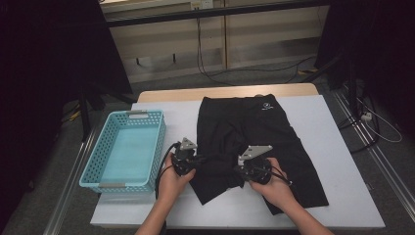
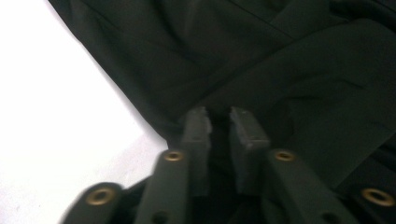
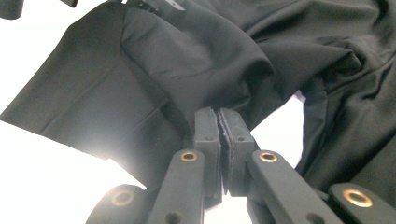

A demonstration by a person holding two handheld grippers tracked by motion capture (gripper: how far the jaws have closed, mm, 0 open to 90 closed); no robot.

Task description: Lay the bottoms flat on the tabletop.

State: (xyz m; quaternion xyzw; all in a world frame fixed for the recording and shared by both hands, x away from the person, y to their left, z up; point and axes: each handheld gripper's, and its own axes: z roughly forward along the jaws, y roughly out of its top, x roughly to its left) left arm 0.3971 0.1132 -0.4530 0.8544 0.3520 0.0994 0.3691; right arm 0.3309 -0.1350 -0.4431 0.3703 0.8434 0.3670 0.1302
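Black shorts [image 1: 254,142] lie spread on the bench [image 1: 337,147], right of a blue basket [image 1: 125,149]. The right gripper [image 3: 219,122] has its fingers [image 3: 206,128] pressed together on a gathered fold of the shorts' left leg, lifting it slightly. The left gripper [image 2: 219,122] sits at that leg's edge, its fingers [image 2: 198,126] slightly apart, cloth lying between them; whether they pinch it is unclear.
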